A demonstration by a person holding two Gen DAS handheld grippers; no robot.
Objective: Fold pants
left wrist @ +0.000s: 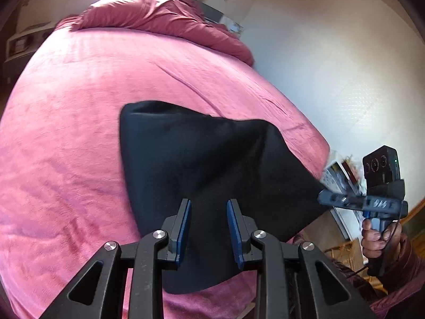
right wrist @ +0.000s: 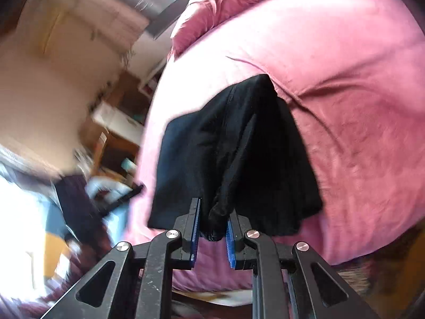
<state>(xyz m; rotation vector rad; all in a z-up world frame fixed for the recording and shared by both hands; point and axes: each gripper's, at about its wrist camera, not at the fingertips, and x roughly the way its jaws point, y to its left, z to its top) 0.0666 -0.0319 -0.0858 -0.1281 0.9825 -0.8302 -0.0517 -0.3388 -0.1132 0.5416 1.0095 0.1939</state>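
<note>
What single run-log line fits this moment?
stage: lifting | left gripper: shut on black fabric pants | right gripper: shut on pants | surface: pink bed cover

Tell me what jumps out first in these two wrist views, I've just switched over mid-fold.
The black pants dominate both views, lifted off the pink bedspread near the bed's edge. The right gripper has a bunched fold of the fabric between its fingers, and the left gripper has cloth running between its fingers too. Behind, a crumpled dark pink duvet lies heaped at the far end of the bed.
</note>
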